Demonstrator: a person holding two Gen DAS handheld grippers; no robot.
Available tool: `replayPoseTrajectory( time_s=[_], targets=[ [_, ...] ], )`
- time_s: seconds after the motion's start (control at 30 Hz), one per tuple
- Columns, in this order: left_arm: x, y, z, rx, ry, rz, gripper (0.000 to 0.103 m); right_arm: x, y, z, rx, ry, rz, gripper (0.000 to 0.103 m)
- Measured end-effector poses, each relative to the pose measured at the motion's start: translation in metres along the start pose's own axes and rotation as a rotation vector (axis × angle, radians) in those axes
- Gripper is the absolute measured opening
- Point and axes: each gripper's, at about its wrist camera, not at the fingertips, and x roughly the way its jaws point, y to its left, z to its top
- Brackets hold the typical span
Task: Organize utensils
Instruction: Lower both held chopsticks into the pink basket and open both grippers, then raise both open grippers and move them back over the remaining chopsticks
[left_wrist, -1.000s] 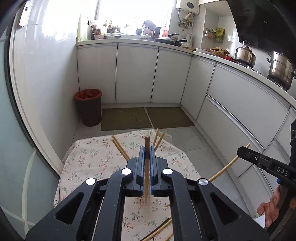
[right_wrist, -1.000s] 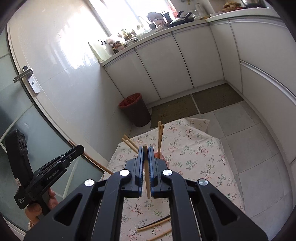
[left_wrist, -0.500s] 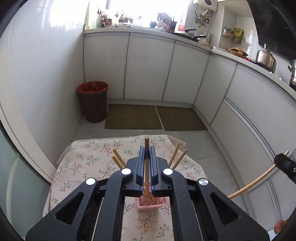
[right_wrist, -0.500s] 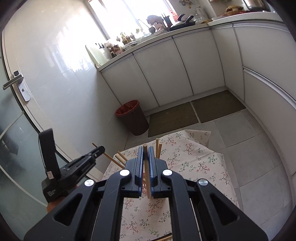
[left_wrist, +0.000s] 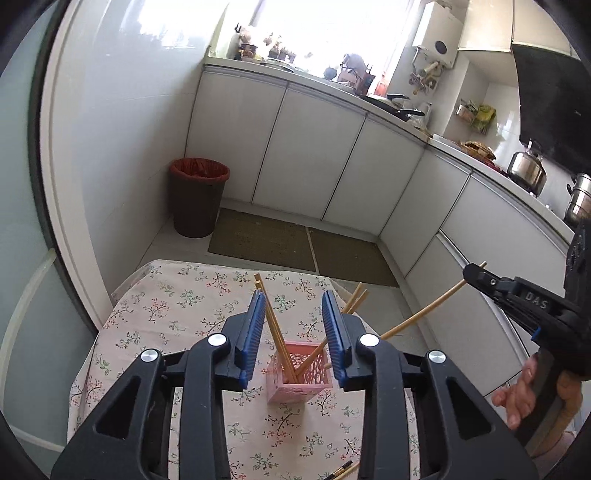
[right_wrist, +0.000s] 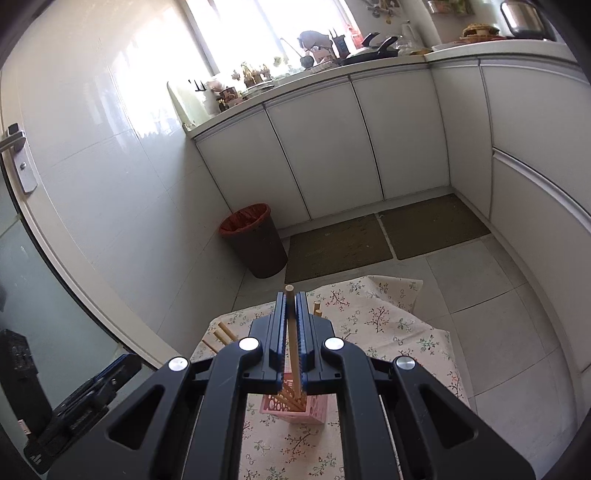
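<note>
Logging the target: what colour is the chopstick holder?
Pink, with a lattice cut-out wall; clearest in the left wrist view.

Both fisheye views ride on the grippers, looking forward and downward along their fingers from close above the cloth-covered table (left_wrist: 177, 317). Each faces the far table edge, the cabinet corner and the red-lined bin (right_wrist: 255, 240). They share the pink holder (left_wrist: 299, 373), seen from the left and from the right.
</note>
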Motion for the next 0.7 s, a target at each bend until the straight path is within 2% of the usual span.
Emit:
replayPoseTrajectory(
  time_s=[0.13,0.3,0.43,0.53,0.57,0.7],
  targets=[
    [0.005,0.010,-0.005,-0.005,0.014,0.023,0.030,0.025,0.010,-0.006,-0.049,0.020,-0.043,0.006],
    [0.019,0.022,-0.013,-0.015,0.066,0.028,0.031,0.053,0.018,-0.029,-0.062,0.075,-0.035,0.006],
    [0.019,0.021,-0.016,-0.002,0.073,0.033,0.033,0.054,0.023,-0.040,-0.070,0.084,-0.043,0.011],
    [0.012,0.020,-0.015,-0.007,0.054,0.036,0.039,0.041,0.026,-0.041,-0.087,0.055,-0.057,0.019],
    [0.010,0.020,-0.015,-0.010,0.049,0.038,0.042,0.035,0.026,-0.041,-0.090,0.045,-0.066,0.026],
    [0.001,0.013,-0.017,0.003,0.044,0.052,0.044,0.011,0.022,-0.045,-0.082,0.015,-0.075,0.042]
  ],
)
